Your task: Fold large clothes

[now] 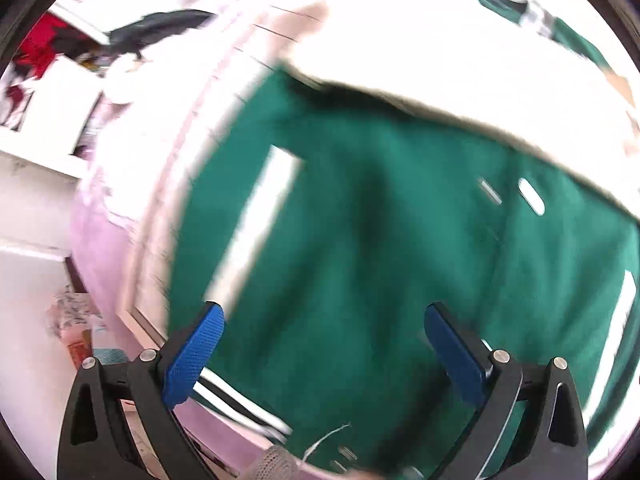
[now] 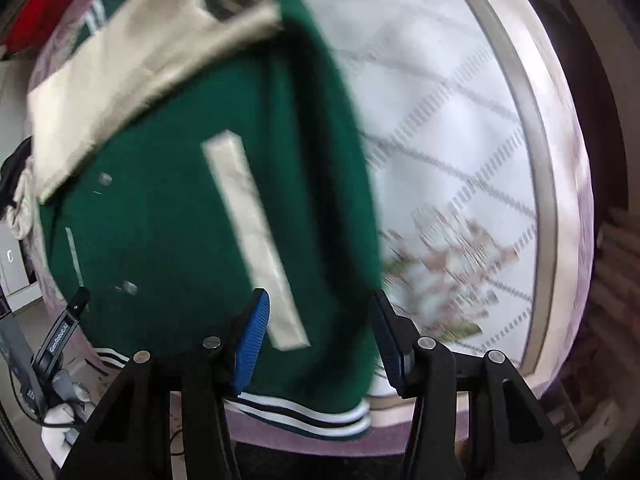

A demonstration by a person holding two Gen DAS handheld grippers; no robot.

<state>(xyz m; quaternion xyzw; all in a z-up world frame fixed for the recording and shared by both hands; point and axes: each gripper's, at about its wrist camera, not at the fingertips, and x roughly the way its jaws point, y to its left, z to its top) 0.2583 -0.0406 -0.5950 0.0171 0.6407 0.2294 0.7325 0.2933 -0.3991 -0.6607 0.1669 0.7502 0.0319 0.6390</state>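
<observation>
A green varsity jacket (image 1: 360,220) (image 2: 160,220) lies spread on the bed, blurred in both views. Its cream sleeve (image 1: 440,60) (image 2: 120,72) is laid across the upper body. A cream pocket strip (image 1: 260,220) (image 2: 256,240) and the striped hem (image 2: 304,412) (image 1: 240,400) show. My left gripper (image 1: 324,312) hovers over the green front, open, with nothing between its blue pads. My right gripper (image 2: 320,298) hangs above the jacket's right edge near the hem, its jaws apart and not pressing on the cloth.
The bed's white and pink quilt (image 2: 460,140) (image 1: 160,160) has a grey border (image 2: 536,160) along its right side. Red and dark clothes (image 1: 48,44) are piled past the bed's far left, by white furniture (image 1: 52,100). A black labelled device with cables (image 2: 60,340) sits lower left.
</observation>
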